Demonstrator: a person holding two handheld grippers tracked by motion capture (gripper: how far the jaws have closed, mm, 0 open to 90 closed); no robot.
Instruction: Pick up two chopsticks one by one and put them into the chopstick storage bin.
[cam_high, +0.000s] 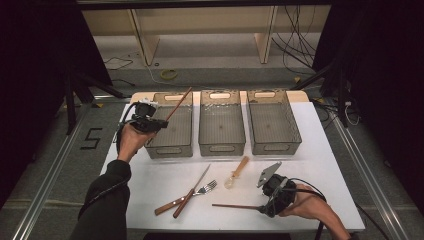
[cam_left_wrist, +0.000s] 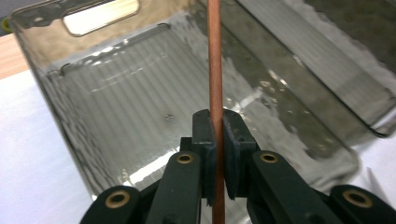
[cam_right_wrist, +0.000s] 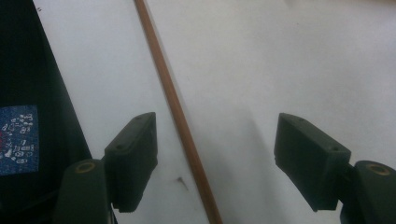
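From the high view, the left gripper (cam_high: 150, 121) is raised over the near end of the left bin (cam_high: 171, 127), clenched on a thin brown chopstick (cam_high: 178, 104) that slants up and away from it over the bin's floor. Held this way, the stick looks ready to be dropped into that bin, so this seems to be a sorting job. The right gripper (cam_high: 272, 196) sits low on the white bench (cam_high: 320, 165), with the second chopstick (cam_high: 235, 205) lying flat just ahead of it, pointing away toward the knife (cam_high: 191, 191) and fork (cam_high: 187, 196). Farther off lies a spoon (cam_high: 235, 174), with two more bins (cam_high: 222, 125) beyond.

In the left gripper view, the jaws stand pressed together on the chopstick (cam_left_wrist: 215, 70), which runs straight up between them and also pokes out below the pads. Behind it lies the ribbed, smoky-clear floor of the bin (cam_left_wrist: 116, 116), so the stick is already above its target. The stick is slim, round, smooth and reddish brown, likely slippery in a narrow pinch.

In the right gripper view, the jaws stand wide apart and released, resting just above the bench (cam_right_wrist: 280, 56). The second chopstick (cam_right_wrist: 177, 112) lies between them, nearer the left jaw, untouched. That straddle suggests a grasp is being lined up; it is the same thin brown rod, flat on the bench.
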